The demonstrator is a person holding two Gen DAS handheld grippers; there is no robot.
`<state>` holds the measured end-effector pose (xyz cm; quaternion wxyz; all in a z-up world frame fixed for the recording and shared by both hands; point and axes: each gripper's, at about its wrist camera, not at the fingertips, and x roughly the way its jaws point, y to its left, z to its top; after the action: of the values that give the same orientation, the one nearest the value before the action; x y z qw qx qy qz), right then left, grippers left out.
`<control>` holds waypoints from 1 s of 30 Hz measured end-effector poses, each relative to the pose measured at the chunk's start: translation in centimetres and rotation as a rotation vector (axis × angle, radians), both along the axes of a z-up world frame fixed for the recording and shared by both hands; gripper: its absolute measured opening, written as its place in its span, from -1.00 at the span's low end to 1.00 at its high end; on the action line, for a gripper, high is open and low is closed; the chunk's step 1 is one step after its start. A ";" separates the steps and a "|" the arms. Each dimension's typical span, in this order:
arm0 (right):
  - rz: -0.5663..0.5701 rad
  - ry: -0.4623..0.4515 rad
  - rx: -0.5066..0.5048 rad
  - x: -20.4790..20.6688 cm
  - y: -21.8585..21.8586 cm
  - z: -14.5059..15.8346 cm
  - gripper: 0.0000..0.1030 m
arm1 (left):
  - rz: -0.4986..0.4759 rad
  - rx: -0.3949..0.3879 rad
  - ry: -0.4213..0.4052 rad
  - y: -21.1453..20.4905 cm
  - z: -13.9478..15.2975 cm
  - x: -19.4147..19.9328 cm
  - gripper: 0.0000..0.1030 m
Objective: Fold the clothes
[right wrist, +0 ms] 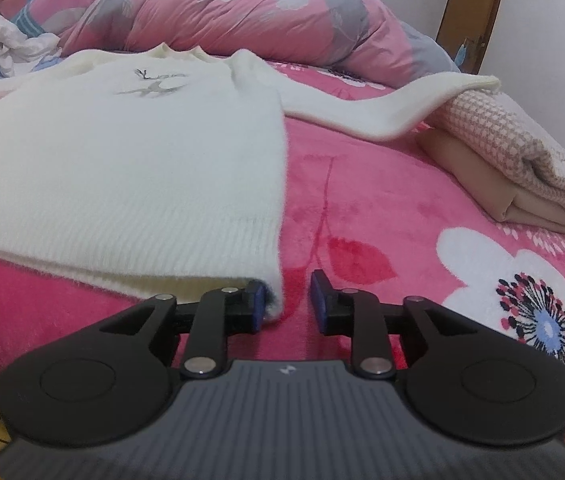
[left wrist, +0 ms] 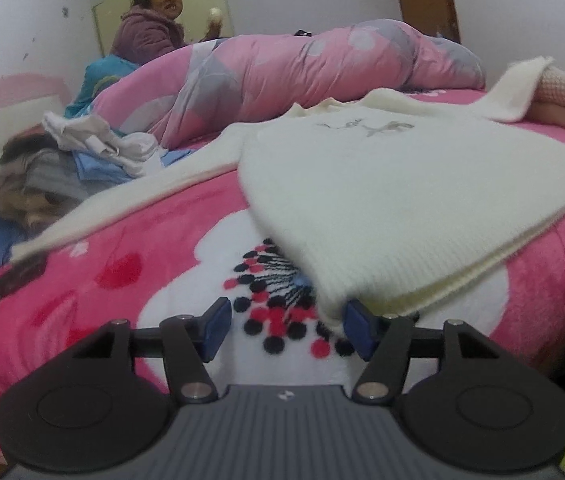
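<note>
A white knitted sweater (left wrist: 382,184) lies flat, front up, on the pink flowered blanket (left wrist: 102,280), with its sleeves spread to both sides. My left gripper (left wrist: 287,330) is open at the hem's left corner; that corner touches the right pad and the rest of the gap shows only blanket. In the right wrist view the sweater (right wrist: 122,152) fills the left half. My right gripper (right wrist: 288,306) is open at the hem's right corner. The corner sits against the left pad, and a strip of blanket (right wrist: 362,200) shows before the right pad.
A rolled pink quilt (left wrist: 282,76) runs along the far side of the bed. A pile of loose clothes (left wrist: 94,148) lies at the left, and a folded stack (right wrist: 514,160) at the right under one sleeve. A person (left wrist: 146,32) sits beyond the bed.
</note>
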<state>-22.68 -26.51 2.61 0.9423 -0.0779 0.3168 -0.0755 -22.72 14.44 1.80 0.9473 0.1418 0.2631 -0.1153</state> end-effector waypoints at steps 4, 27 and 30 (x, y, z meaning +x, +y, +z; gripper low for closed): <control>0.008 -0.015 0.030 -0.9 -0.7 0.4 -0.21 | -0.020 -0.047 0.033 1.5 0.3 -0.4 0.23; 0.072 -0.167 0.407 0.3 -0.8 -0.9 -0.56 | -0.161 -0.180 0.084 -6.2 0.5 3.1 0.24; 0.074 -0.182 0.386 -0.5 -0.5 -2.5 -0.57 | -0.156 -0.181 0.063 -6.2 0.3 2.7 0.24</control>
<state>-23.22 -27.03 0.08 0.9666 0.0993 0.2358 0.0146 -20.05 8.22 2.10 0.9356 0.0719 0.2696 -0.2163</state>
